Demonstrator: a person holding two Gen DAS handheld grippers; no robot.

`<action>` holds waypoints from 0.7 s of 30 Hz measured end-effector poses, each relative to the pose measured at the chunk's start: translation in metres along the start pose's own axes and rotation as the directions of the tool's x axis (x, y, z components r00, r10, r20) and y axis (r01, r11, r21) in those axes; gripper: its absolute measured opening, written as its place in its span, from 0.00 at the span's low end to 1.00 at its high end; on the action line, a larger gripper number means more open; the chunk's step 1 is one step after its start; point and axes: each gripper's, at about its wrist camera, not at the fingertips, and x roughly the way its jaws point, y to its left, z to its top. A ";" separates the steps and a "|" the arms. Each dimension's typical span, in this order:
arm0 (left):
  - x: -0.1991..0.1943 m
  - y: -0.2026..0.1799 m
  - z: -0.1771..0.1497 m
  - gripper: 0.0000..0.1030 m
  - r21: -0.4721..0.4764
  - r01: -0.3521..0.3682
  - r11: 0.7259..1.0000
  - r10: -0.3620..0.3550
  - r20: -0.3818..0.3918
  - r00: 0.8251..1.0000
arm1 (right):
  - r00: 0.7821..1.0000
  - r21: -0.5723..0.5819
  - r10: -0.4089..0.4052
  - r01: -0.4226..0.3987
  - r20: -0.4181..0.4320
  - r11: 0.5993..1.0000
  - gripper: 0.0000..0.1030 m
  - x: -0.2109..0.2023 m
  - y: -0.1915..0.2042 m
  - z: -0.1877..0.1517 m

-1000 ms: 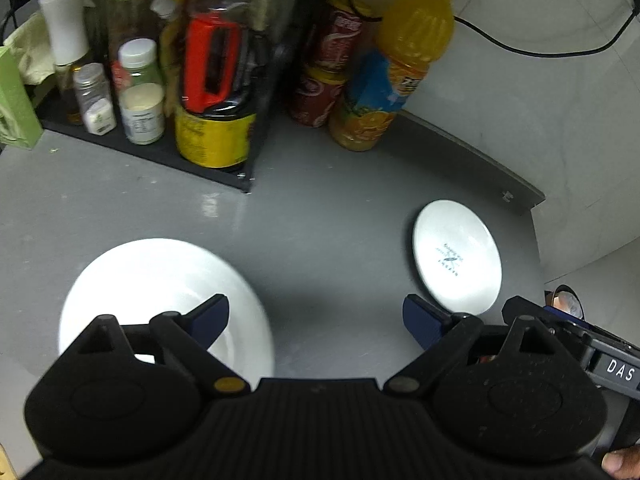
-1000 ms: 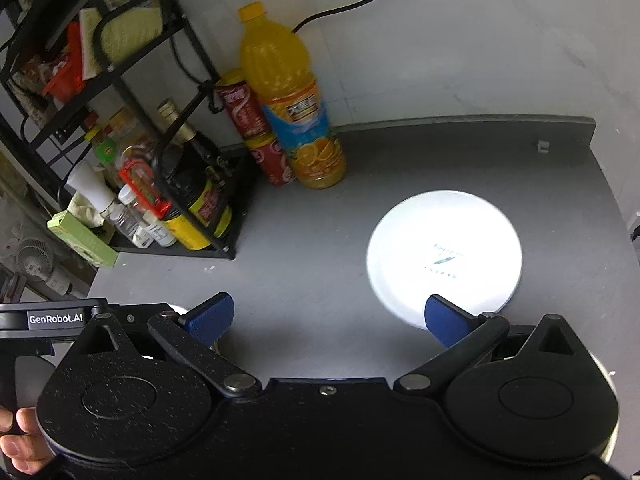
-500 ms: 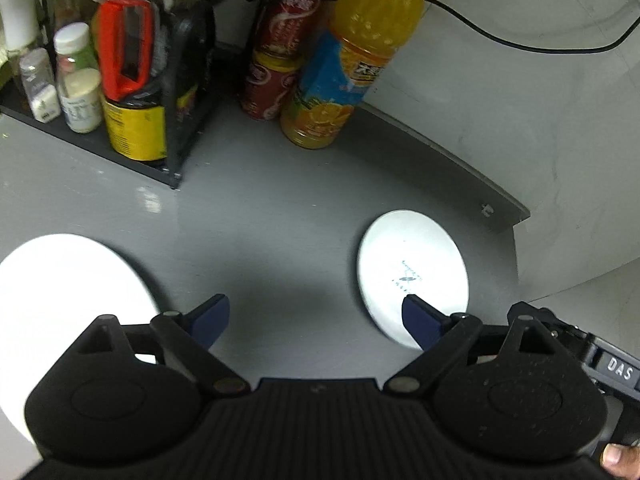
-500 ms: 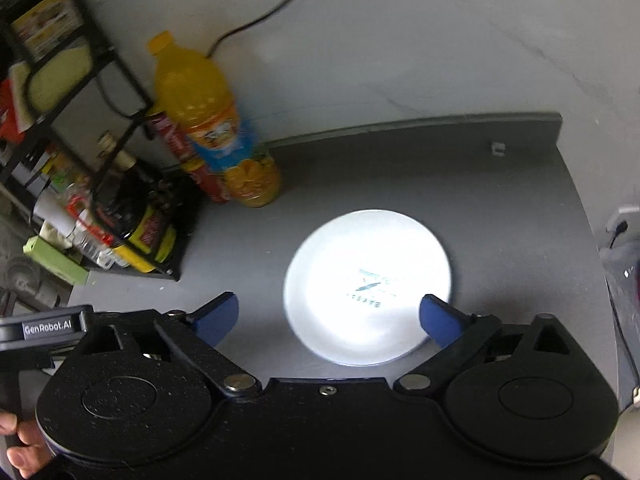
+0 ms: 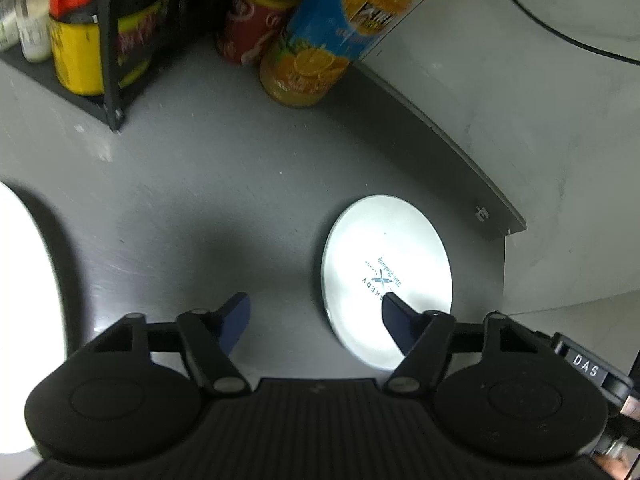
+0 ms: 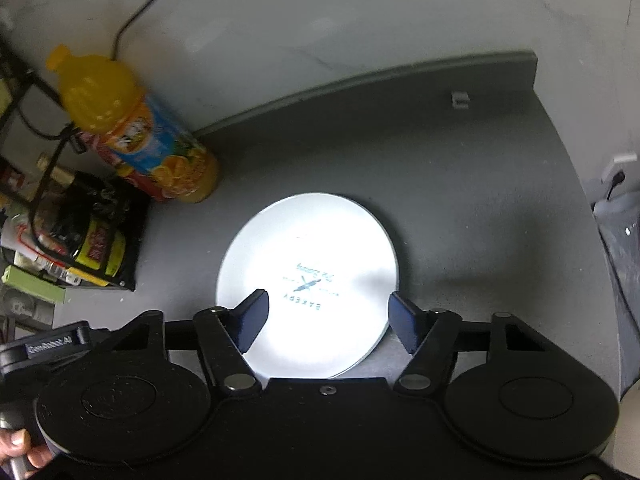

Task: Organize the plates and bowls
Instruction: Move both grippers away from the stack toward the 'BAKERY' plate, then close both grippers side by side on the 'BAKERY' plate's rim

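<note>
Grey countertop [image 6: 460, 184] is bearing a white printed plate [image 6: 320, 248] near its corner, while the left gripper [image 5: 316, 316] and right gripper [image 6: 328, 312] are hovering above it, jaws closing on nothing.

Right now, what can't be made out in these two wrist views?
- Large white dish, left wrist view: cut off by the left edge and overexposed; plate or bowl unclear.
- Small printed plate, right wrist view: near rim hidden behind the right gripper, whose jaws are closing without touching it.
- Rack bottles: labels blurred.
</note>
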 end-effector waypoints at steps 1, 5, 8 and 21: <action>0.005 0.000 0.000 0.62 -0.007 -0.003 1.000 0.003 -0.005 1.000 | 1.000 0.007 -0.001 0.001 -0.008 1.000 0.61 0.005 -0.003 0.001; 0.030 0.000 0.003 0.52 -0.043 -0.013 0.999 0.012 -0.031 0.999 | 0.999 0.037 -0.013 0.015 -0.053 0.999 0.55 0.026 -0.012 0.009; 0.047 0.001 0.006 0.47 -0.065 -0.011 0.998 0.008 -0.048 0.999 | 0.996 0.052 -0.028 0.032 -0.080 0.998 0.52 0.041 -0.018 0.015; 0.095 0.001 0.012 0.29 -0.093 -0.023 0.995 0.014 -0.092 0.996 | 0.986 0.044 -0.059 0.067 -0.155 0.997 0.35 0.086 -0.034 0.027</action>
